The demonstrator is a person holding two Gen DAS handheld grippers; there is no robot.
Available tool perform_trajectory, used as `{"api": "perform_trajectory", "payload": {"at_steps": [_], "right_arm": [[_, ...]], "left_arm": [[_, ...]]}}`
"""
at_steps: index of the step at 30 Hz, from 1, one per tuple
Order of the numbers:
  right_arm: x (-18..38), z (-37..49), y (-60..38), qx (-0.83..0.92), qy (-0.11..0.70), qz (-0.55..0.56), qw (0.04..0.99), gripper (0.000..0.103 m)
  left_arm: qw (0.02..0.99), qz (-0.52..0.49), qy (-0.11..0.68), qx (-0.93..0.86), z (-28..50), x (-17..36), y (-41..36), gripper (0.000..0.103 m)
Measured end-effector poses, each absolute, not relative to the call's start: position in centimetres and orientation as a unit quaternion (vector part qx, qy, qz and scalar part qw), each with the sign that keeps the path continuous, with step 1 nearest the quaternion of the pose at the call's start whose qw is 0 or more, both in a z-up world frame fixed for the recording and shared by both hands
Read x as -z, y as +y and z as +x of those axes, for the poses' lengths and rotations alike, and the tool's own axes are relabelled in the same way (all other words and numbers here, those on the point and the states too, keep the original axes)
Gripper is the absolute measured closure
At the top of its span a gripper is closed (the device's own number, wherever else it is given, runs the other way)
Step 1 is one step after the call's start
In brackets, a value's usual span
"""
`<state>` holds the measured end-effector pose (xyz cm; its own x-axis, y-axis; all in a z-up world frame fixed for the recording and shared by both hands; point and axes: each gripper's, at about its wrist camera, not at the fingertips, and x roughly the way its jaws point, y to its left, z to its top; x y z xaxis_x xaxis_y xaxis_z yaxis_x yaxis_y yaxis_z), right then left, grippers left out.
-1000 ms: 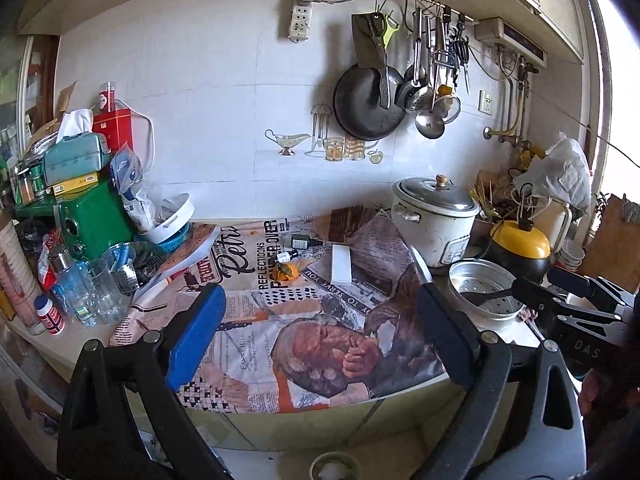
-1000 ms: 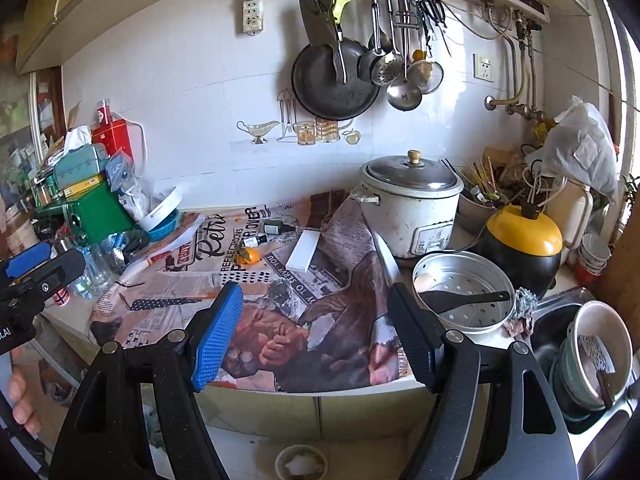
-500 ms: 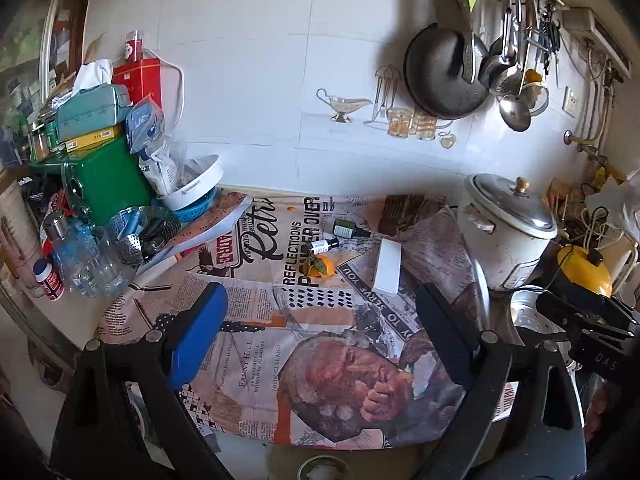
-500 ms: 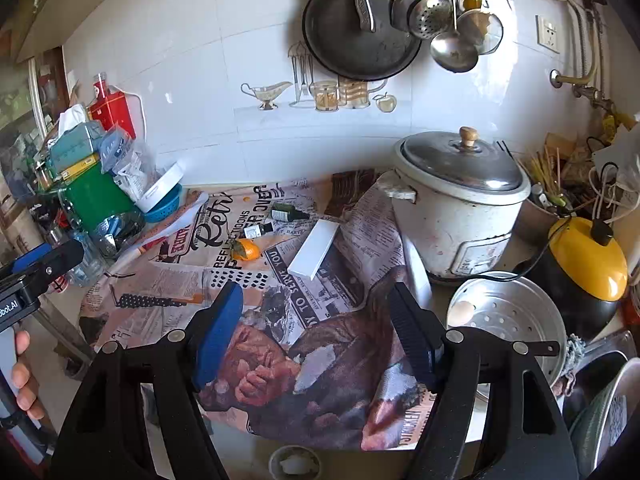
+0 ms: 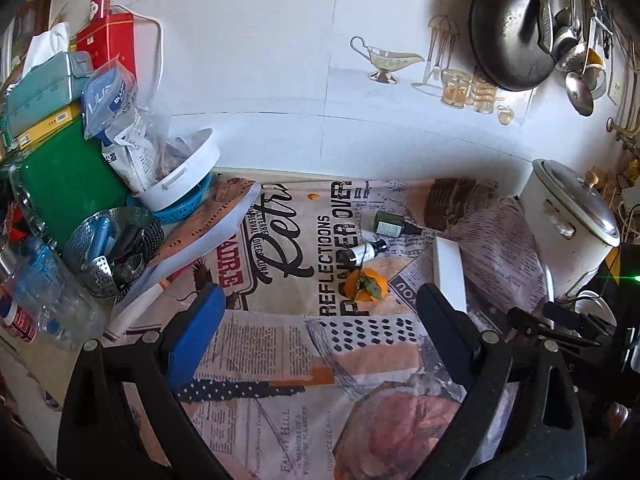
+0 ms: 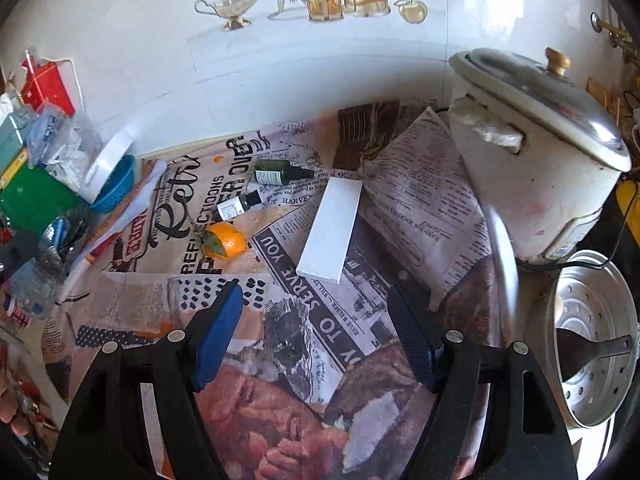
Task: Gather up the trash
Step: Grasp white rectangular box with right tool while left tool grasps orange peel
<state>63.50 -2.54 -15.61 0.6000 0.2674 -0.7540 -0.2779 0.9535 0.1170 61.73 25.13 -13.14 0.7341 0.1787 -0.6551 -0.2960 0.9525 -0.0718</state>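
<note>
the pan (image 5: 514, 36) on the wall ran off the top edge in the right view. the steamer tray (image 6: 596, 344) was cut by the right edge, and the cooker (image 5: 568, 236) hid part of it in the left view. labels on both bottles (image 6: 276, 174) were too small to read.

The left gripper (image 5: 320, 328) has a black plastic frame, two angled arms joined with round silver screws. One finger carries a blue ribbed pad (image 5: 196, 340); the other finger (image 5: 444, 336) looks dark throughout. The right gripper (image 6: 316, 332) has the same build: black arms, silver screw heads at the joints, blue ribbed pads (image 6: 218, 338) on its fingers. At the left edge of the right wrist view, fingertips of a hand (image 6: 12, 412) show, with no sleeve visible.
</note>
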Motion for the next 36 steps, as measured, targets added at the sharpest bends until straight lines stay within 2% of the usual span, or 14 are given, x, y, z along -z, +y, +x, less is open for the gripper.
{"api": "perform_trajectory", "payload": {"at_steps": [8,12,13,14,17,22,26,32,33,36], "right_arm": [[23.0,70.6,0.7,-0.083,0.484,0.019,0.871,0.032],[25.0,72.0,1.8,-0.049,0.488,0.005,0.872,0.032],[25.4,72.3,2.1,-0.04,0.49,-0.002,0.871,0.034],[25.8,72.4,2.3,-0.033,0.492,-0.008,0.87,0.042],[26.2,72.4,2.3,-0.025,0.484,-0.009,0.874,0.054],[26.0,71.9,1.3,-0.028,0.479,0.001,0.877,0.055],[24.8,70.3,-0.2,-0.035,0.47,0.007,0.882,0.055],[22.2,68.1,-2.0,-0.049,0.453,0.012,0.89,0.055],[21.8,67.6,-2.4,-0.052,0.451,0.014,0.891,0.055],[21.0,67.1,-2.8,-0.06,0.446,0.017,0.893,0.055]], "left_arm": [[0.898,-0.103,0.421,-0.082,68.1,19.3,29.5,0.006],[0.888,-0.105,0.444,-0.059,70.4,21.9,29.7,0.006],[0.886,-0.104,0.448,-0.054,71.0,22.4,29.7,0.006],[0.884,-0.103,0.453,-0.047,71.6,23.0,29.5,0.007],[0.88,-0.103,0.463,-0.022,73.3,24.4,28.6,0.009],[0.873,-0.103,0.477,0.012,76.3,26.5,26.9,0.017],[0.868,-0.102,0.486,0.022,78.3,27.8,25.8,0.02],[0.866,-0.091,0.49,0.028,79.9,29.4,24.7,0.035],[0.866,-0.088,0.492,0.032,80.0,29.6,24.4,0.041],[0.868,-0.085,0.488,0.034,79.9,29.6,23.9,0.05]]}}
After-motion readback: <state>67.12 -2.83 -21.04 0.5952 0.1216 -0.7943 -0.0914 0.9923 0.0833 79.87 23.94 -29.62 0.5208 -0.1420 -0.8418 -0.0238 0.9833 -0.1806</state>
